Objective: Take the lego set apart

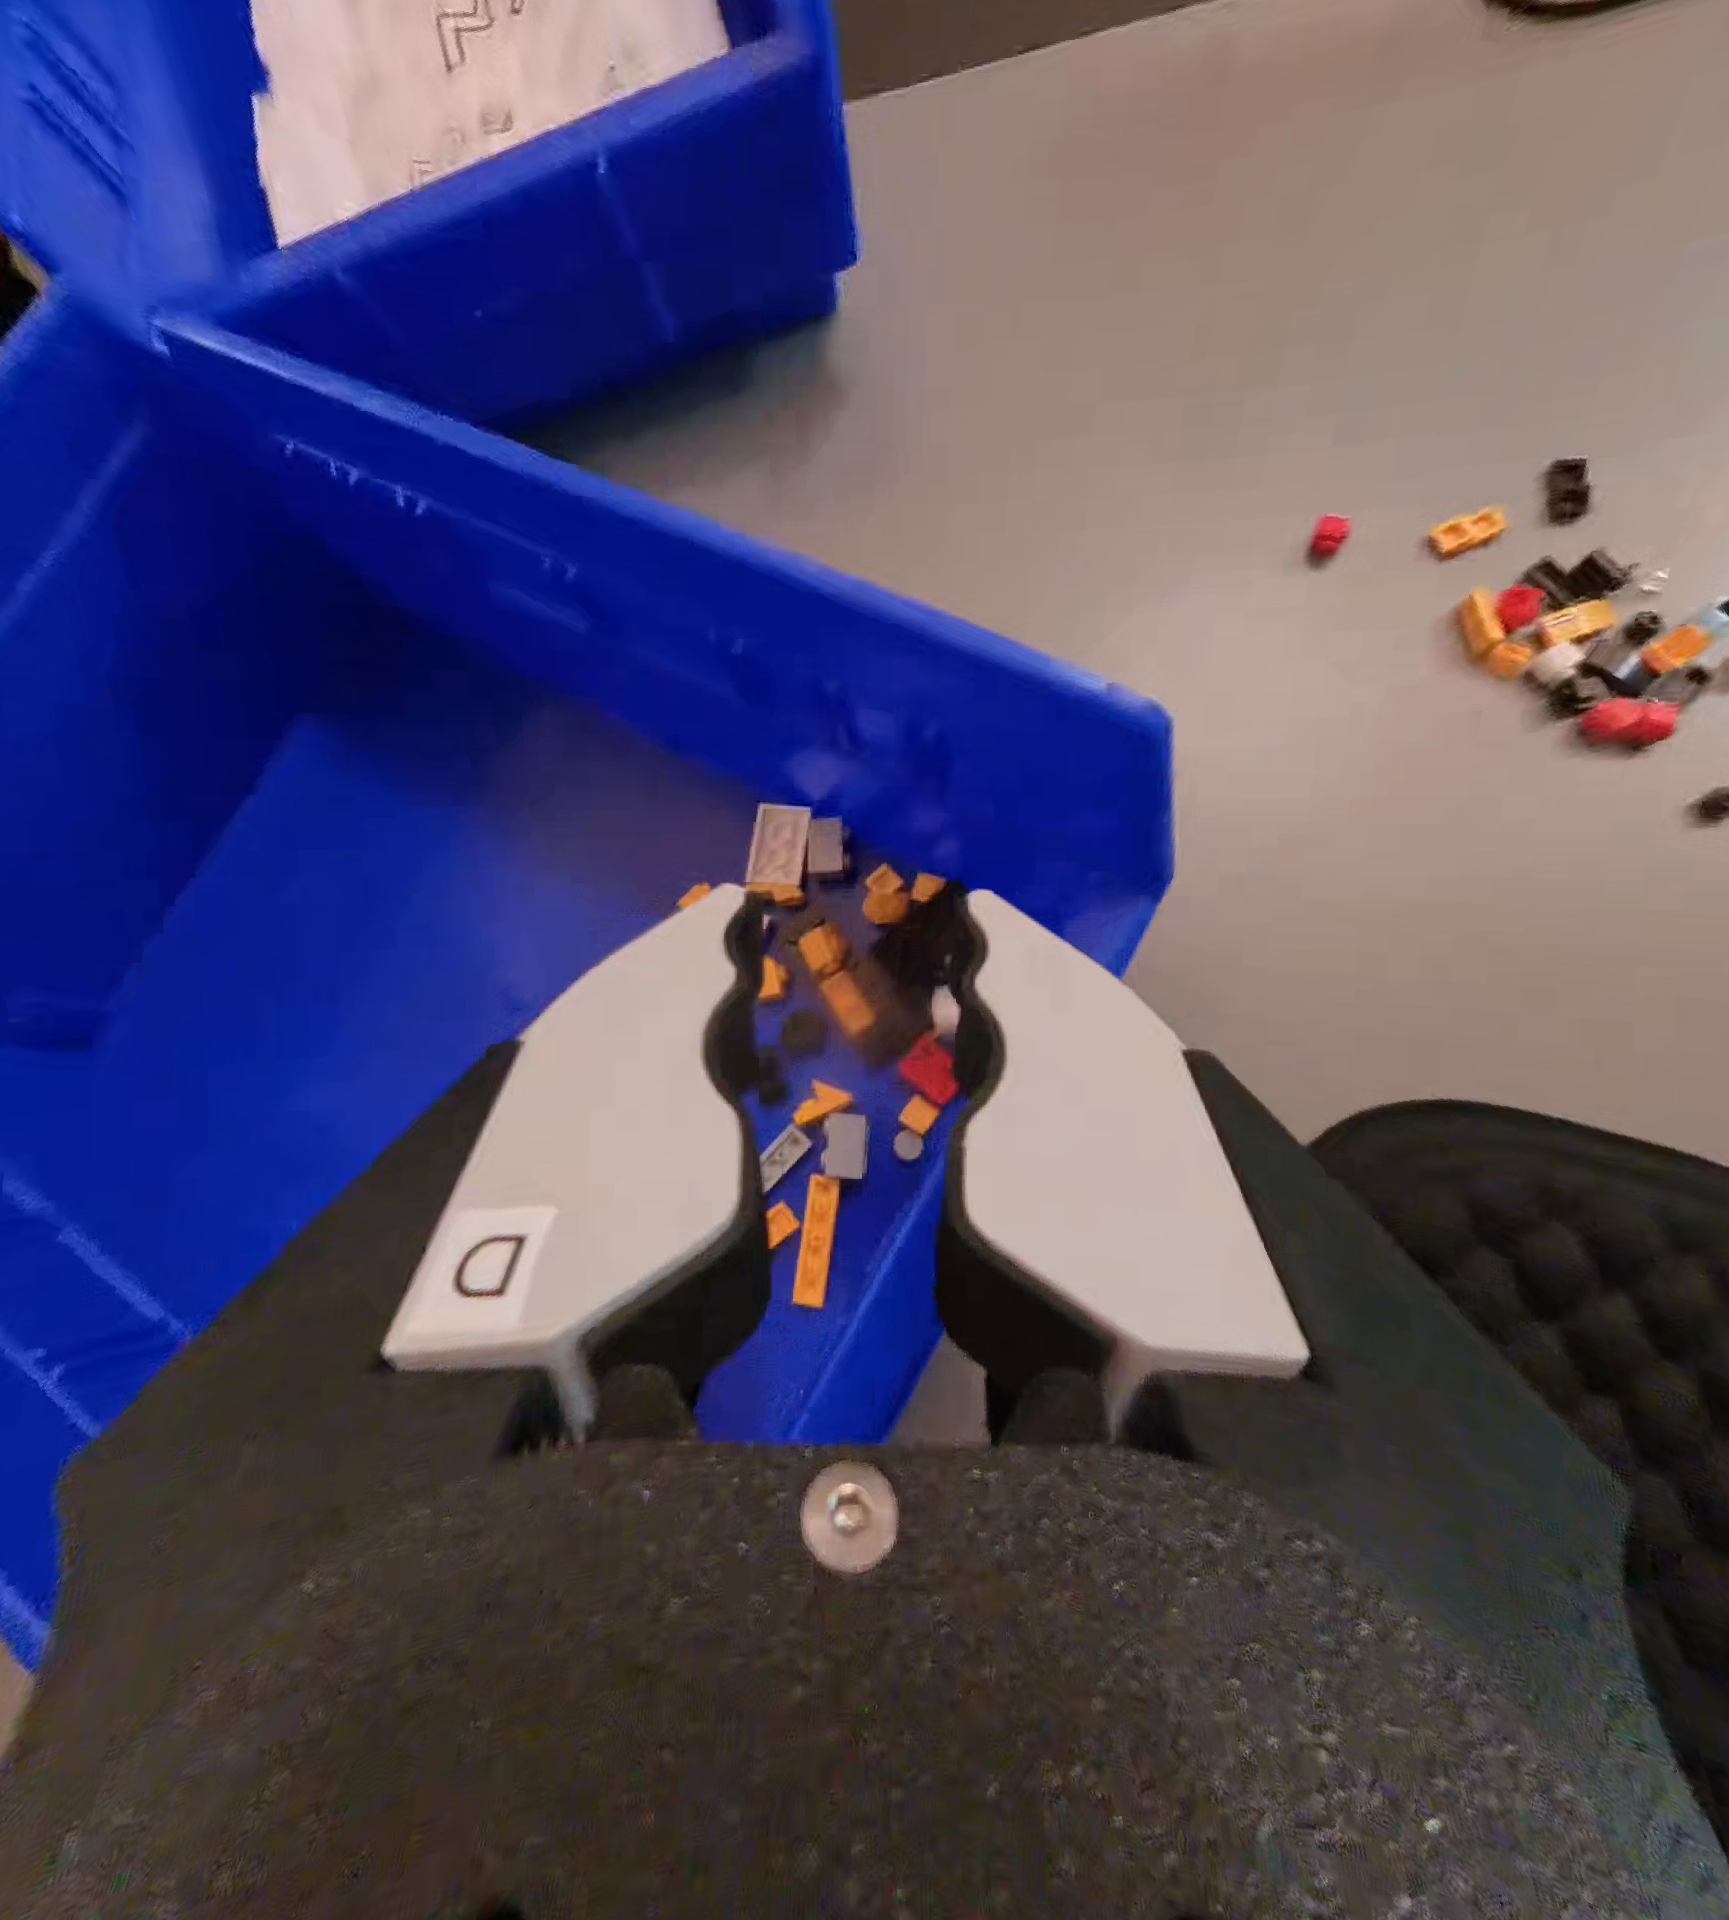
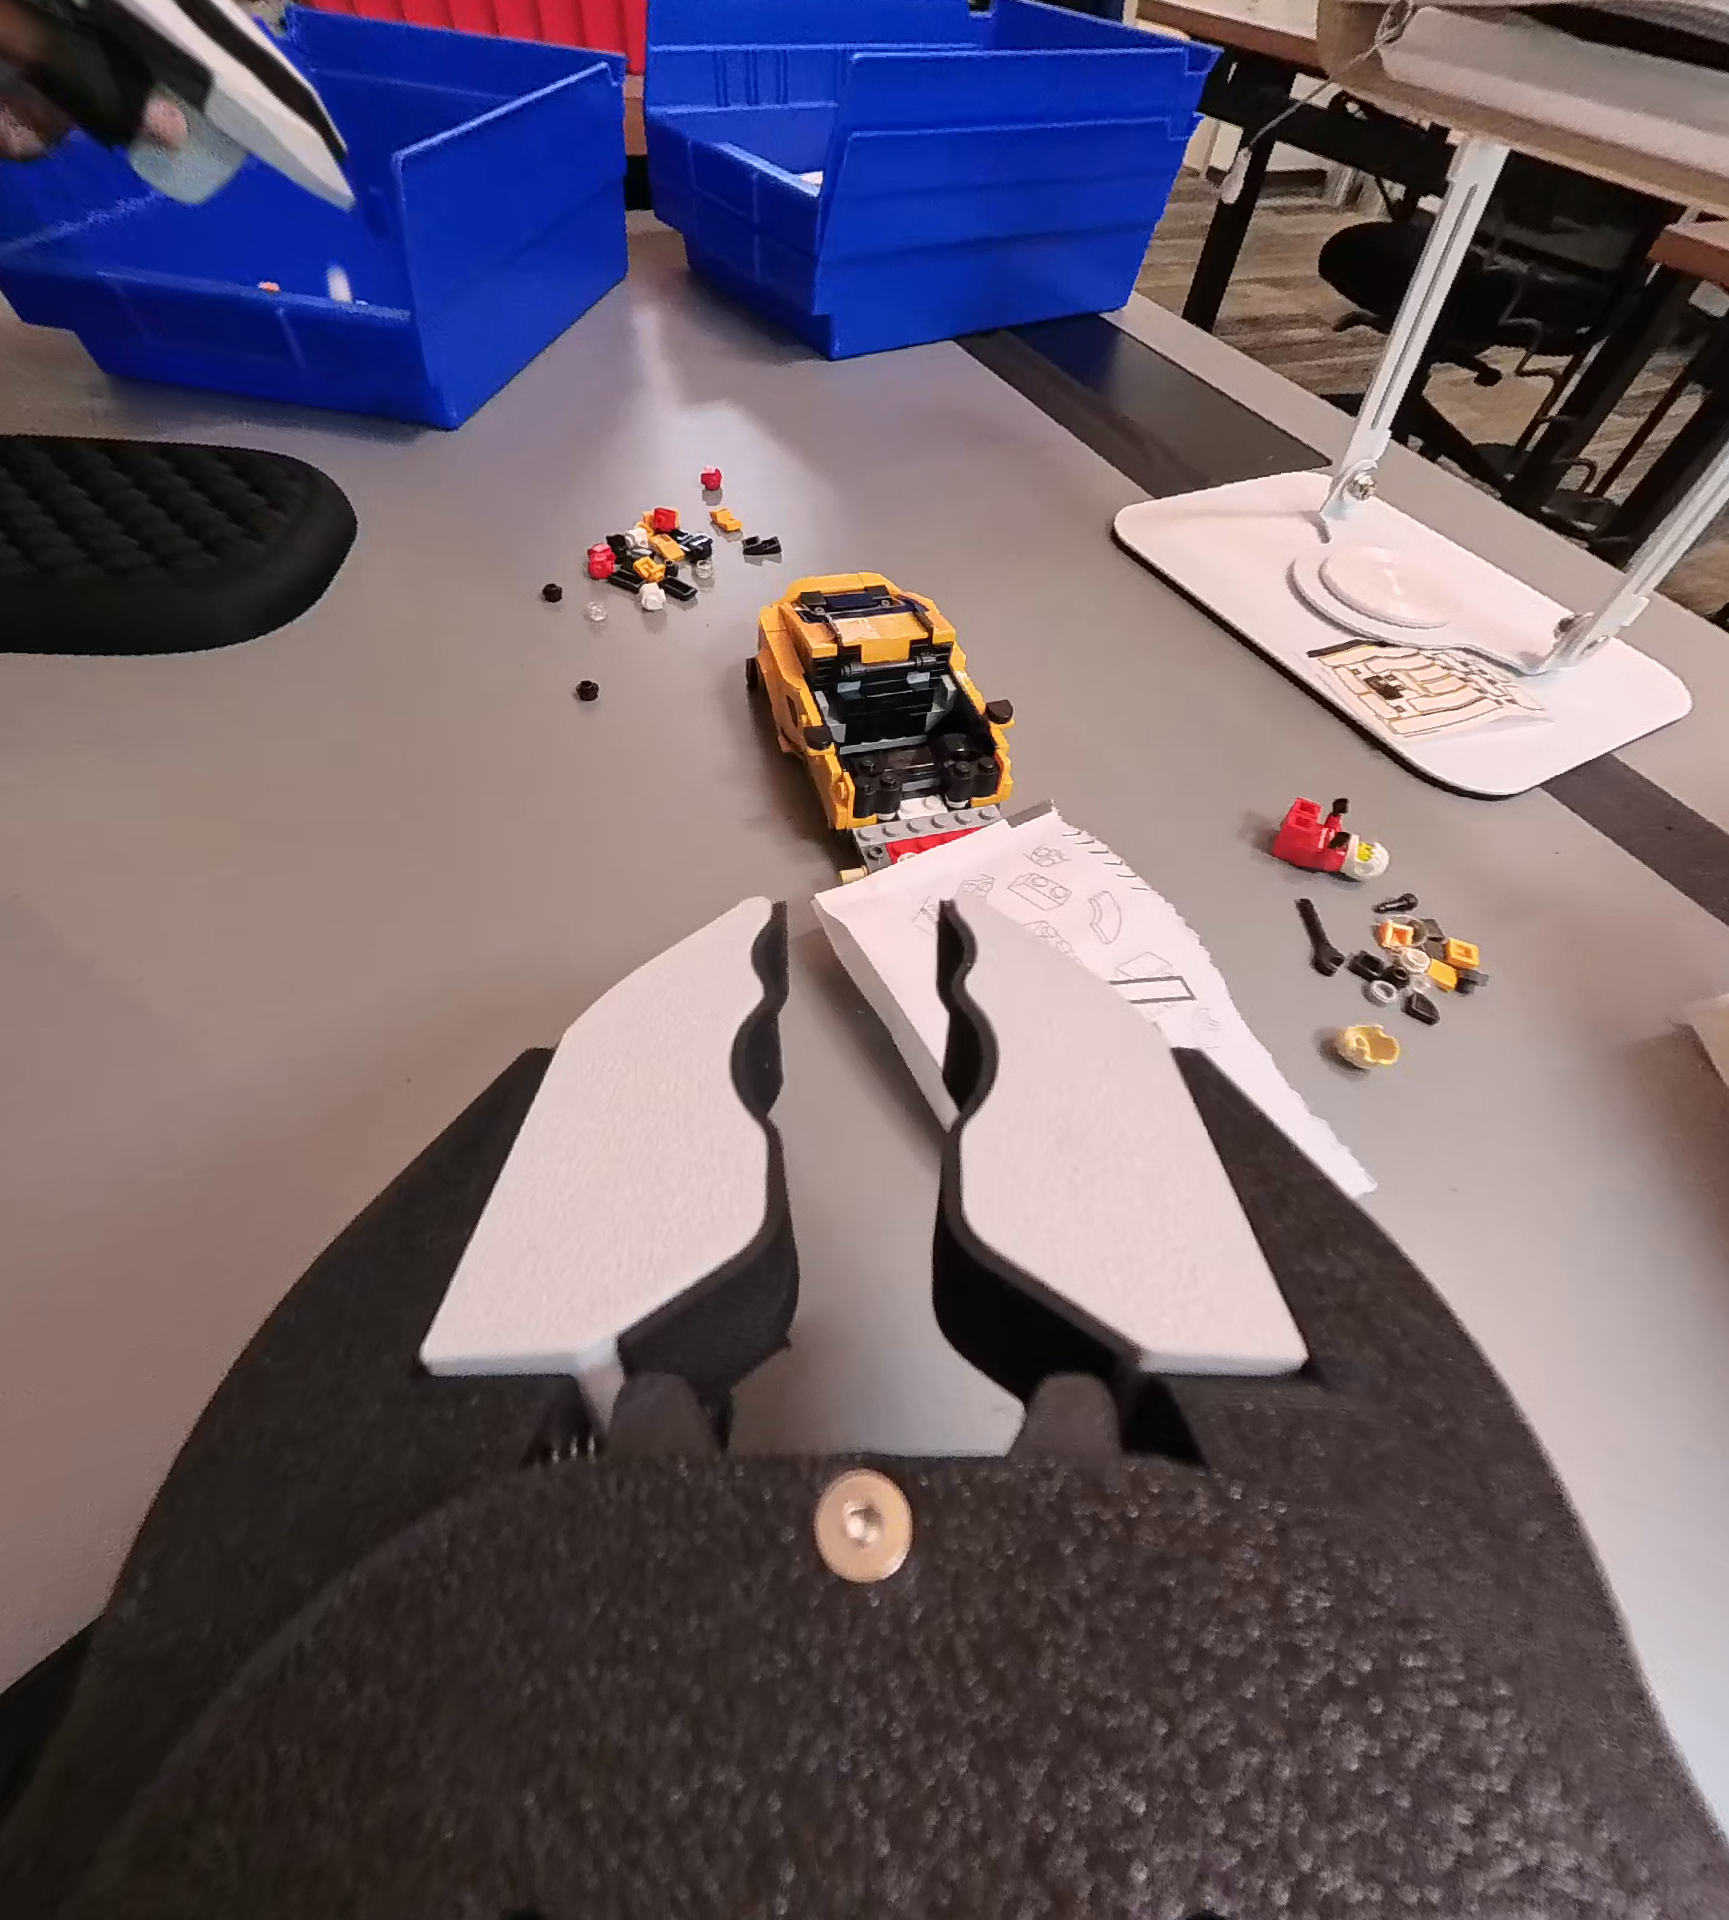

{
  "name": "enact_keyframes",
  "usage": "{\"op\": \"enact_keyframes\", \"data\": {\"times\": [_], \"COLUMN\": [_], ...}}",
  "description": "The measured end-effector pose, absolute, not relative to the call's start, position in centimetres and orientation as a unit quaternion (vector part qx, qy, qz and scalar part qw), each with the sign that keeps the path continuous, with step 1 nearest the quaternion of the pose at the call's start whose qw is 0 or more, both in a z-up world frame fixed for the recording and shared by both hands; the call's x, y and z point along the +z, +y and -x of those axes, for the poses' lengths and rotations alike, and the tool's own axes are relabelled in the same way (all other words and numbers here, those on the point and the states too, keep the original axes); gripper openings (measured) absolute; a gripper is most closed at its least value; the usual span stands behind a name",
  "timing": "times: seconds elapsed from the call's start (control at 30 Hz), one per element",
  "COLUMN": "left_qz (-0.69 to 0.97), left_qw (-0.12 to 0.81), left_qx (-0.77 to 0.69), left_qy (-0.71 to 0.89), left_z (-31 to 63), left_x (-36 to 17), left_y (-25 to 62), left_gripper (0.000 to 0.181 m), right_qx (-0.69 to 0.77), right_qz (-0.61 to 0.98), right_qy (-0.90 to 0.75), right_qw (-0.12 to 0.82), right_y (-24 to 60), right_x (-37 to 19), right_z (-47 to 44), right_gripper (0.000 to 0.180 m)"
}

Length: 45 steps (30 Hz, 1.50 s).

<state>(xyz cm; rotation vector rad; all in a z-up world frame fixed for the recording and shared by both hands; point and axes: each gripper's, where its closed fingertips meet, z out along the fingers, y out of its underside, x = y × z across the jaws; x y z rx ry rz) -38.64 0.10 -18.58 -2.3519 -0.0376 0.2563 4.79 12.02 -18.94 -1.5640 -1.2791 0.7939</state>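
Note:
A partly stripped yellow lego car (image 2: 881, 717) stands on the grey table (image 2: 320, 831), just beyond my right gripper (image 2: 862, 920), which is open and empty above the table. My left gripper (image 1: 852, 902) is open and empty, hovering over a blue bin (image 1: 340, 831) that holds several loose orange, grey, black and red pieces (image 1: 839, 1008). The left gripper also shows in the right wrist view (image 2: 247, 114), above the same bin (image 2: 320, 260). A pile of small loose pieces (image 2: 657, 551) lies left of the car and shows in the left wrist view (image 1: 1608, 655).
A second blue bin (image 2: 922, 177) stands at the back, with paper in it in the left wrist view (image 1: 548, 156). A paper sheet (image 2: 1078, 935) lies under the right finger. A red minifigure part (image 2: 1322, 836) and more small pieces (image 2: 1411, 961) lie to the right. A white stand base (image 2: 1400, 623) and a black mesh pad (image 2: 101, 540) are nearby. There is about 45 cm between the tips of the two grippers.

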Motion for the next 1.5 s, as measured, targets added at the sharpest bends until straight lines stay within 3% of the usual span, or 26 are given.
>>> {"op": "enact_keyframes", "data": {"times": [0.17,0.27,0.37,0.53,0.73,1.13,1.5], "left_qz": [0.884,0.85,0.866,0.903,0.914,0.904,0.887], "left_qw": [0.455,0.517,0.471,0.373,0.331,0.345,0.381], "left_qx": [0.105,0.034,-0.049,-0.067,-0.088,-0.101,-0.093], "left_qy": [0.013,0.096,0.162,0.203,0.218,0.233,0.246], "left_z": [36.6,30.3,24.1,21.7,22.0,21.7,21.2], "left_x": [-16.5,-14.5,-17.7,-24.8,-27.1,-26.9,-25.1], "left_y": [2.3,4.3,5.9,8.6,9.5,9.6,9.2], "left_gripper": [0.04,0.027,0.039,0.053,0.066,0.012,0.012], "right_qx": [0.324,0.324,0.325,0.325,0.325,0.327,0.325], "right_qz": [0.641,0.642,0.642,0.639,0.642,0.648,0.648], "right_qy": [-0.514,-0.517,-0.519,-0.516,-0.515,-0.513,-0.512], "right_qw": [0.47,0.465,0.462,0.469,0.466,0.459,0.461], "right_y": [12.2,12.2,12.1,12.1,12.3,12.5,12.6], "right_x": [-18.8,-19.1,-19.2,-18.8,-19.0,-19.5,-19.4], "right_z": [-4.9,-4.8,-4.7,-4.9,-5.1,-5.2,-5.3], "right_gripper": [0.027,0.027,0.027,0.027,0.027,0.027,0.027]}}
